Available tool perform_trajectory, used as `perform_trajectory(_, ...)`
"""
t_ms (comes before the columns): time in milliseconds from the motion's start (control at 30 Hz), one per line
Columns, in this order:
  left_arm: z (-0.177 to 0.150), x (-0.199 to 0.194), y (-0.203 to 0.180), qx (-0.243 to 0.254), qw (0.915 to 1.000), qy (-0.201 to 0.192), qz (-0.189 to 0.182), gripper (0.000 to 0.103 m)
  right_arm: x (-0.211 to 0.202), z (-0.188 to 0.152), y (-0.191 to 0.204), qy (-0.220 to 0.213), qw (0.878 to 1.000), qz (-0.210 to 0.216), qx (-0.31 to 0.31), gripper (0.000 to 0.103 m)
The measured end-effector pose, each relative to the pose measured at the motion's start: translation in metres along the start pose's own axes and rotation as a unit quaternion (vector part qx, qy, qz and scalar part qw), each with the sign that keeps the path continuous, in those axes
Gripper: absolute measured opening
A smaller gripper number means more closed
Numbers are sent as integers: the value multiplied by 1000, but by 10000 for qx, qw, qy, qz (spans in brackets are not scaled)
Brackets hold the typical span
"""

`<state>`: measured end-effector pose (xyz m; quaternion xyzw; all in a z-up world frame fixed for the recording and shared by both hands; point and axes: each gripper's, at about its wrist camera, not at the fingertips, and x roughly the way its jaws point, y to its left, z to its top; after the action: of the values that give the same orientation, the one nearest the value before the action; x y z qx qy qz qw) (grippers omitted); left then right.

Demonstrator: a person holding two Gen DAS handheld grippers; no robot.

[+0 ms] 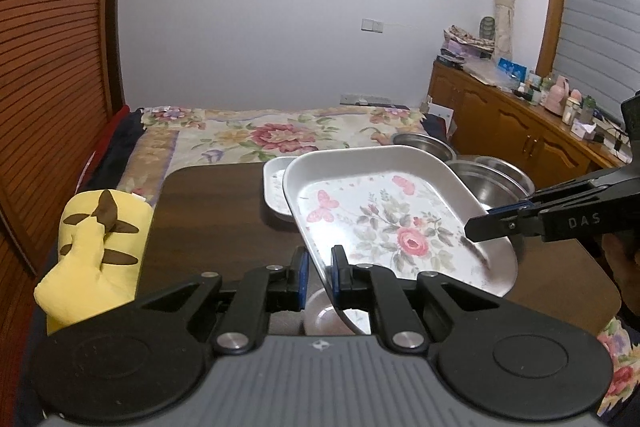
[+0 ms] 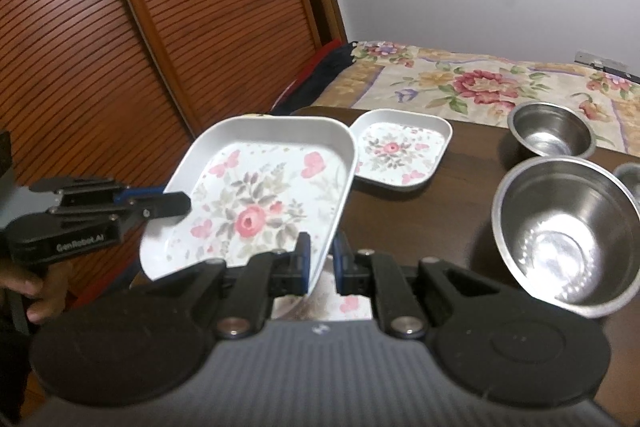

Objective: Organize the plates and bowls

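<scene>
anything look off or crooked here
The large floral plate is tilted, lifted off the table and pinched at opposite rims by the left gripper and right gripper. Nothing is spilled or visibly damaged.

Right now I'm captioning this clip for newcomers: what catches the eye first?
The big flowered tray, held tilted above the dark table with the left tongs and right tongs each shut on its rim. Right of it stand shiny steel bowls; a smaller flowered tray lies behind.
</scene>
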<state>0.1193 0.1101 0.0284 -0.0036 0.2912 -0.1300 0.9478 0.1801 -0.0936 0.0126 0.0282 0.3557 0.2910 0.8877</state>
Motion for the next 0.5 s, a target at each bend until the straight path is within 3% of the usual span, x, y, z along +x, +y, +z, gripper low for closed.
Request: perform_trajectory(500,-24,10,-10,-17,9996,226,-196,12,-7,-24,-15,51,9999,71,132,13)
